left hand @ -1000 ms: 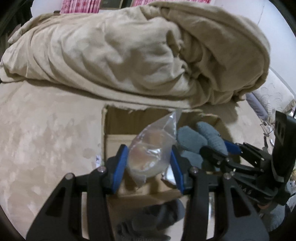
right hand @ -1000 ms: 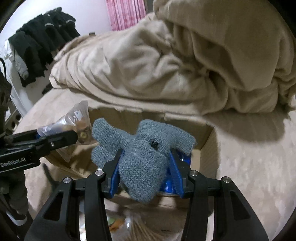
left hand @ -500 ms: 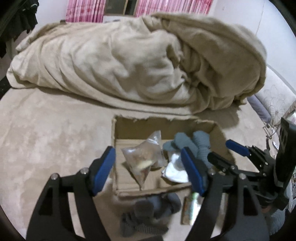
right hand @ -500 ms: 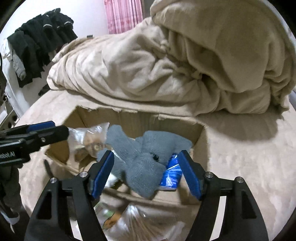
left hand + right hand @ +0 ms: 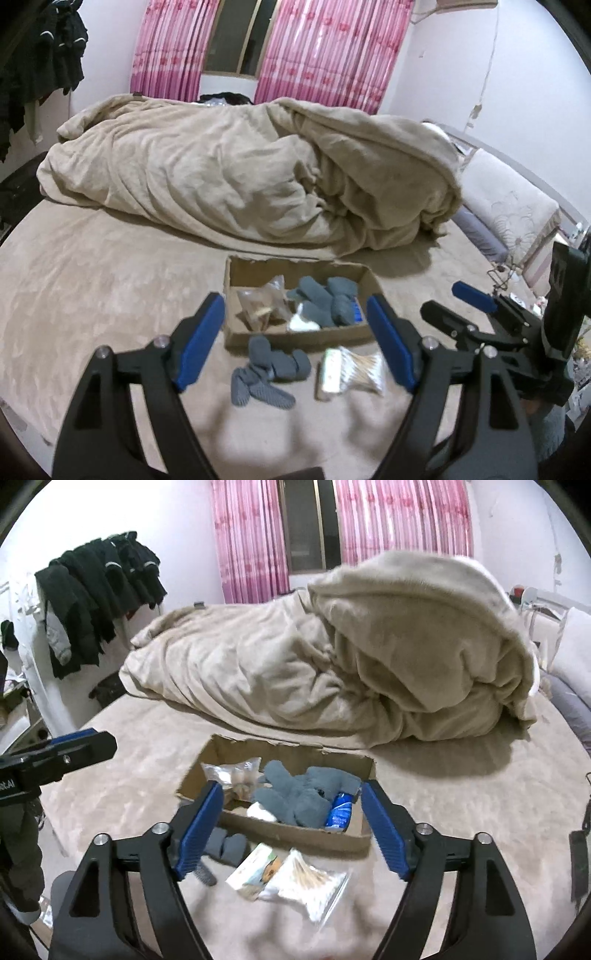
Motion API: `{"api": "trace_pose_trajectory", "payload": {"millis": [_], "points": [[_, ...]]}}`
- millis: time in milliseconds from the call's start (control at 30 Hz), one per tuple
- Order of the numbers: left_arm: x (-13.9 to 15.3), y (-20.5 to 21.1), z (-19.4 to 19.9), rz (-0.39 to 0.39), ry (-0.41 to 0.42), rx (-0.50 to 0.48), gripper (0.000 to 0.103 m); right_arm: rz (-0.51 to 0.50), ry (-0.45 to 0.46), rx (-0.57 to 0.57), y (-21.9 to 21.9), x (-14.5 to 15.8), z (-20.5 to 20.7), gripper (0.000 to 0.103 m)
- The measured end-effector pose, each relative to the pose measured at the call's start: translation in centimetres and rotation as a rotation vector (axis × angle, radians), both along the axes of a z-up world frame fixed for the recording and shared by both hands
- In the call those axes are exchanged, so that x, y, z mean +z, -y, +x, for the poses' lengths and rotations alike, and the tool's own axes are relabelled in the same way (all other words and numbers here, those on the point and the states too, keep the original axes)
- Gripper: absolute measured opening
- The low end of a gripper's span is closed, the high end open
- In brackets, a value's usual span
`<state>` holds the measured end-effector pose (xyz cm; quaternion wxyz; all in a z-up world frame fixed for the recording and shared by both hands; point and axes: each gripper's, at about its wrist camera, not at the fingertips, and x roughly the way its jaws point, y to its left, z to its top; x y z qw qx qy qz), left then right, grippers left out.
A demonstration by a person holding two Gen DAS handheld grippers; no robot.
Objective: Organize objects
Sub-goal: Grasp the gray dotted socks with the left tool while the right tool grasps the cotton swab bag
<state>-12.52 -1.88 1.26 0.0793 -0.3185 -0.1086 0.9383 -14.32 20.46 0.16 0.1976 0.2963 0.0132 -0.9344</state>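
Plush beige bed [image 5: 92, 266]; torn cardboard box [image 5: 295, 338] (knit glove [image 5: 299, 794] inside).

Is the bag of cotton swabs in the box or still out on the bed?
Out. The bag of cotton swabs lies on the bed cover in front of the cardboard box, beside a small packet.

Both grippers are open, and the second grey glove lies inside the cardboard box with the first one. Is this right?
Not quite. Both views show the second grey glove lying on the bed in front of the cardboard box, outside it. The left gripper and right gripper are open.
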Motion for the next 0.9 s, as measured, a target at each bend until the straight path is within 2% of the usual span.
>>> {"api": "trace_pose_trajectory", "payload": {"millis": [200,367,600,633,700,900], "points": [[0.1,-0.7,4.0,0.000,-0.001,-0.013,0.081,-0.014,-0.021,0.011,-0.8,1.3,4.1,0.082],[-1.1,-1.3,6.0,-0.018,0.021,-0.026,0.081,-0.013,-0.010,0.008,-1.2,0.7,6.1,0.082],[-4.0,-1.5,6.9,-0.028,0.088,-0.034,0.081,-0.014,0.046,-0.013,-2.3,-1.9,7.2,0.083],[-4.3,-1.4,6.9,-0.031,0.095,-0.033,0.081,-0.012,0.052,-0.017,-2.5,-2.4,7.2,0.087],[-5.5,-1.4,6.8,-0.044,0.114,-0.027,0.081,-0.011,0.081,-0.027,-2.7,-3.7,6.9,0.092],[-8.8,-1.0,5.7,-0.053,0.172,-0.009,0.081,-0.004,0.150,-0.043,-2.9,-7.0,5.2,0.092]]}}
